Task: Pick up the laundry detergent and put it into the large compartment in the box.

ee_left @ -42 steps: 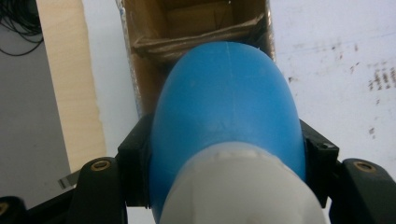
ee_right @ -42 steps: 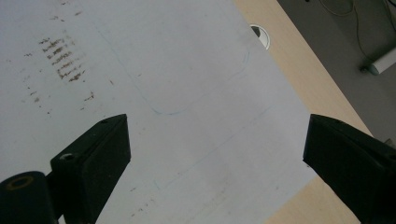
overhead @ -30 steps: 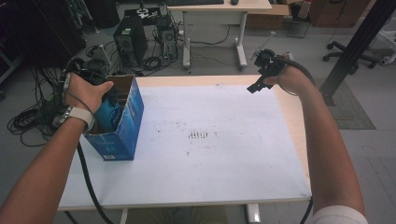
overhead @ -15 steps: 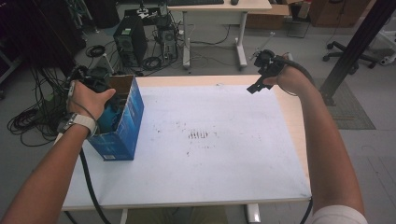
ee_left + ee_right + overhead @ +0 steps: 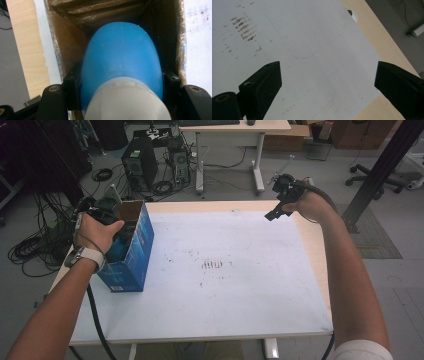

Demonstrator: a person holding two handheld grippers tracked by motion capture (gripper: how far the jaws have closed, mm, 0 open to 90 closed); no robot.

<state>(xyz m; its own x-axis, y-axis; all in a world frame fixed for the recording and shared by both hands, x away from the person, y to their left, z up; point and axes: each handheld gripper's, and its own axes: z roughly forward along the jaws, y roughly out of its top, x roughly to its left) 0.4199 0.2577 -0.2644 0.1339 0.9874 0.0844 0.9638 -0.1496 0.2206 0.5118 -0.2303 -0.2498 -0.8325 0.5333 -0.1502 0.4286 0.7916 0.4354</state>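
A blue cardboard box with an open top stands at the left side of the table. My left gripper reaches down into it, shut on a smooth blue rounded object with a white end. In the left gripper view, the black pads press on both of its sides, and the box's brown inner walls surround it. My right gripper hovers above the table's far right part. Its jaws stand wide open with nothing between them.
A large white sheet covers most of the wooden table, with dark smudges near its middle. A round cable hole sits by the far right edge. On the floor beyond are a computer tower, cables and another desk.
My left hand has sunk a little deeper into the box with the blue object. The right hand has kept still.
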